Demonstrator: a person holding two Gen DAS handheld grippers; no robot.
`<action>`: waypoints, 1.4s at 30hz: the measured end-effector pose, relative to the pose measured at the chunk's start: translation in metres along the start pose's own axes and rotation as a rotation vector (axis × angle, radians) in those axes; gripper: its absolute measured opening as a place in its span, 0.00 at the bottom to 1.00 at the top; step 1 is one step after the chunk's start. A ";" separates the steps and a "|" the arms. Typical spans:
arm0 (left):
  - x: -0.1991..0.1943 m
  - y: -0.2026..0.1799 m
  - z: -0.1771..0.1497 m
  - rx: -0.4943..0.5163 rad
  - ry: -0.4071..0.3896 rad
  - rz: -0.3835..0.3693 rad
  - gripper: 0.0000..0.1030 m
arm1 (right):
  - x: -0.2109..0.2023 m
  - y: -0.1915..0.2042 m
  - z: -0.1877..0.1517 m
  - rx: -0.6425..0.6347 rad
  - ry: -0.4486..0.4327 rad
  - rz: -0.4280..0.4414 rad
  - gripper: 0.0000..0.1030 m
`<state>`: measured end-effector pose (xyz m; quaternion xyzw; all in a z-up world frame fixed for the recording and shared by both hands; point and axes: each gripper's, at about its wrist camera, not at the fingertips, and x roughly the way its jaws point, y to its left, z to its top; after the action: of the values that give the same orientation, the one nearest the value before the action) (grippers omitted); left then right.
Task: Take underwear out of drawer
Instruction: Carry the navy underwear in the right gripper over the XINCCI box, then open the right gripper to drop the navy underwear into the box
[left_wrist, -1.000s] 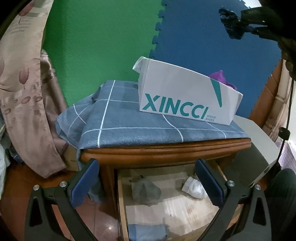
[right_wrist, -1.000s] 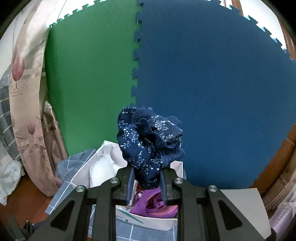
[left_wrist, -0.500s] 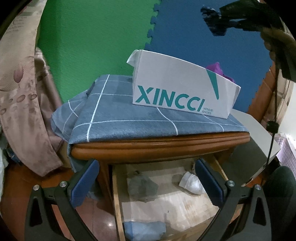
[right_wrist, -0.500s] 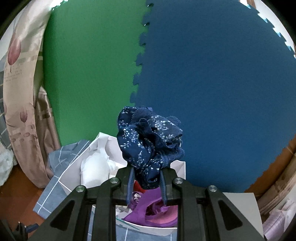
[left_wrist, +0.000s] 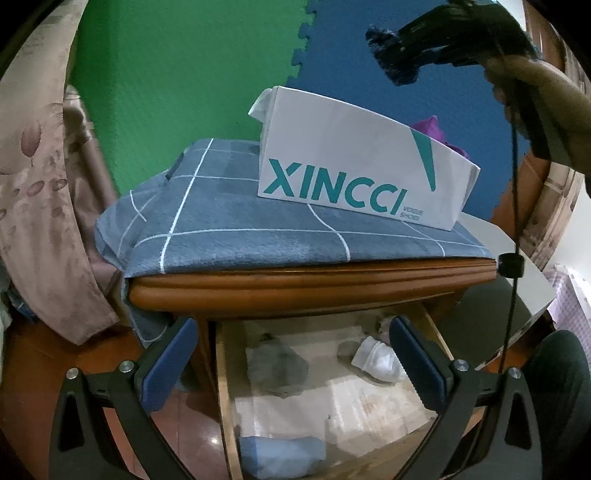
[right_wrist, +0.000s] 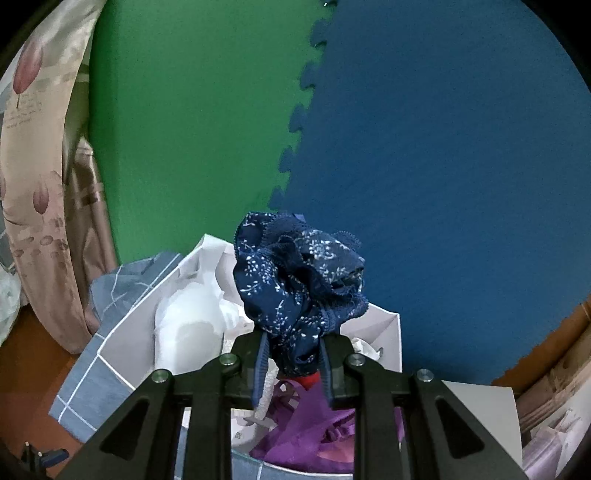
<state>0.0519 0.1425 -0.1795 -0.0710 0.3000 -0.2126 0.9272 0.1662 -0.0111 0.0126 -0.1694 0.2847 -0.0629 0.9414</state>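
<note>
The right tool (right_wrist: 291, 363) pinches navy floral underwear (right_wrist: 299, 284) above the white shoebox (left_wrist: 354, 177), apparently to drop it in. The left tool (left_wrist: 295, 362) waits wide apart over the open drawer (left_wrist: 332, 398).

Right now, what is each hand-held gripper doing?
Left hand-held gripper: open, empty, above the open drawer.
Right hand-held gripper: closed on navy floral underwear, over the white box.

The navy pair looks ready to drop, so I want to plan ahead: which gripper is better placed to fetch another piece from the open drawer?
Left. The left gripper is open, pointed into the drawer. The right gripper holds the navy underwear above the white box.
</note>
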 end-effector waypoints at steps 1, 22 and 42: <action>0.000 0.000 0.000 0.000 0.004 0.000 1.00 | 0.004 0.002 0.000 -0.003 0.008 0.001 0.23; 0.012 0.004 0.002 -0.111 0.062 -0.072 0.99 | 0.092 0.009 0.022 0.081 0.151 0.221 0.23; 0.018 0.013 -0.003 -0.141 0.090 -0.063 0.99 | 0.165 0.016 0.014 0.264 0.350 0.335 0.53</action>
<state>0.0677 0.1465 -0.1945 -0.1359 0.3533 -0.2230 0.8983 0.3115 -0.0279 -0.0673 0.0177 0.4563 0.0288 0.8892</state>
